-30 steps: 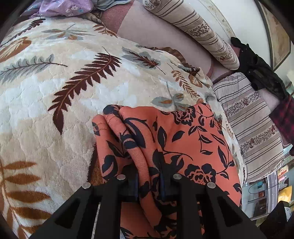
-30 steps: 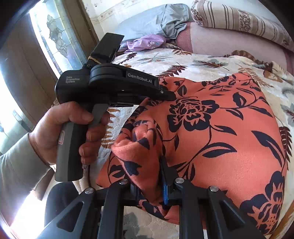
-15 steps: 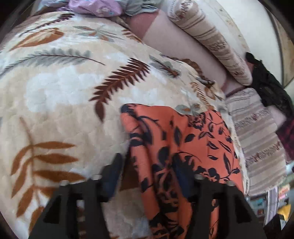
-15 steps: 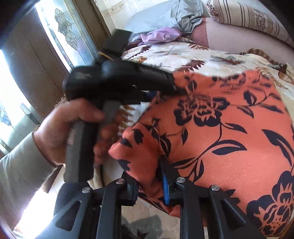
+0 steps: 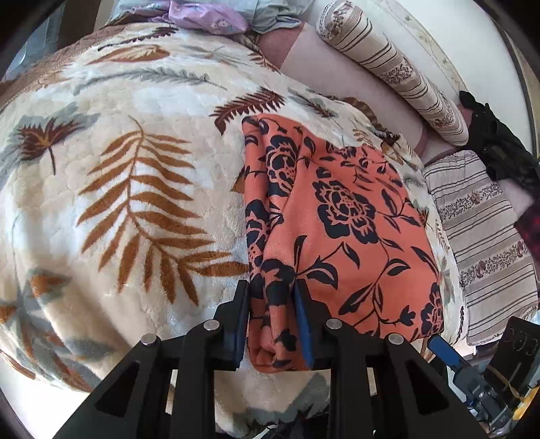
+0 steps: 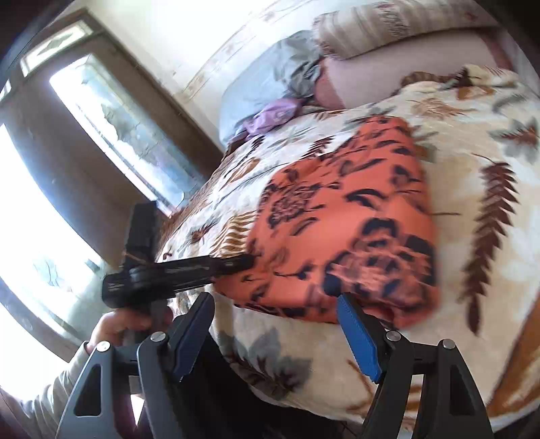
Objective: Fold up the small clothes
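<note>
Fingers of the left gripper [image 5: 272,319] sit nearest the left wrist camera, pressed onto the near corner of the orange floral garment [image 5: 337,216], with a thick bunched roll of the cloth caught between the blue pads. In the right wrist view the right gripper [image 6: 273,332] stands spread wide with nothing between its fingers; its blue-padded finger lies just beside the near edge of the garment, though motion blur hides whether it touches.

Just beyond the fingers, the garment lies on the leaf-print fleece blanket [image 5: 135,189], near the bed's front edge. It reads as a folded rectangle: the top layer is mostly flat, while the left side shows stacked, slightly rumpled layers running away from the left gripper.

Judging by this shape, the fold is largely made and the step in hand looks like laying down or tidying the last edge. The next move probably calls for the left gripper to let go without dragging the roll, then for smoothing the bunched left side, or a further halving if the piece is meant to be smaller.

Farther back lie a crumpled lilac cloth [image 5: 209,18] and a grey-blue cloth [image 5: 273,17] at the head of the bed. Striped bolster pillows [image 5: 398,74] line the wall, and dark clothing [image 5: 499,148] is piled at the far right.
</note>
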The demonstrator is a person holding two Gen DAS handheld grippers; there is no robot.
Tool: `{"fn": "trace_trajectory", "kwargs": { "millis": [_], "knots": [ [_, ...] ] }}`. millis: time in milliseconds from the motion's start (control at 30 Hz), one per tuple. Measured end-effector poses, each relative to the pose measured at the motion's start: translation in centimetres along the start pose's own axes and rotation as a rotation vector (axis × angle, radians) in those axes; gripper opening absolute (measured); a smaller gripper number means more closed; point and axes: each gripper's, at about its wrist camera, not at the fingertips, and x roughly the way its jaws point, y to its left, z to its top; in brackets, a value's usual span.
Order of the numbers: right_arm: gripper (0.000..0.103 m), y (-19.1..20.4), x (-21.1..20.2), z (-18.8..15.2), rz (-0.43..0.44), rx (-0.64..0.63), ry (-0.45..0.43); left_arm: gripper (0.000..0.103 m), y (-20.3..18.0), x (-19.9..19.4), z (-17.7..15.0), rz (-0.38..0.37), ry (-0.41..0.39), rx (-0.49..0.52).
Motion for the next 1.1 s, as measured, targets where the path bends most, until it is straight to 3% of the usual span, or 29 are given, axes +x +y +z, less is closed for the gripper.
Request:
{"fn": "trace_trajectory", "kwargs": {
  "millis": [100, 267, 333, 400, 500, 600, 633, 667, 767, 800, 933, 1033, 1100],
  "knots": [
    [0.078, -2.8, -2.1, 0.3, 0.014, 0.095, -0.039, 0.026, -2.2, -1.6, 0.1, 0.035, -0.030, 0.061],
    [0.079, -7.0, -3.9, 2.0, 0.076, 0.271, -0.080, 0.029, -6.6, -3.9, 1.1, -0.003, -0.157, 0.178],
    [0.079, -8.2, -3.2, 3.2, 0.121, 0.324, -0.056, 0.053, -7.9, -3.3, 1.6, 0.011, -0.195, 0.216],
    [0.079, -9.4, -2.3, 4.6, 0.142, 0.356, -0.031, 0.064, -8.1, -1.6, 1.7, 0.041, -0.199, 0.230],
    [0.079, -10.7, -0.2, 6.2, 0.195, 0.414, 0.020, 0.064, -6.9, 3.2, 0.2, 0.167, -0.076, 0.224],
    [0.079, -12.4, 4.0, 6.6, 0.241, 0.502, 0.130, 0.064, -6.9, 4.0, -1.8, 0.222, -0.151, 0.295],
    [0.074, -12.8, 5.4, 6.3, 0.212, 0.510, 0.177, 0.064, -7.1, 3.9, -2.0, 0.232, -0.158, 0.312],
    [0.044, -12.7, 6.4, 5.9, 0.173, 0.476, 0.213, 0.064, -7.0, 3.9, -2.0, 0.232, -0.158, 0.315],
    [0.040, -10.5, 5.2, 5.2, 0.056, 0.326, 0.180, 0.065, -6.3, 3.7, -2.1, 0.189, -0.174, 0.316],
    [0.040, -10.4, 5.0, 4.7, 0.019, 0.295, 0.174, 0.065, -6.3, 3.7, -2.3, 0.182, -0.182, 0.325],
    [0.041, -12.0, 5.0, 4.2, 0.100, 0.360, 0.163, 0.065, -7.7, 2.7, -2.2, 0.198, -0.196, 0.339],
    [0.051, -10.6, 4.1, 5.5, 0.083, 0.332, 0.181, 0.065, -7.4, 0.8, -1.1, 0.088, -0.239, 0.262],
    [0.062, -10.1, 3.4, 7.2, 0.093, 0.329, 0.131, 0.065, -6.7, 2.4, -0.6, 0.116, -0.167, 0.235]
  ]
}}
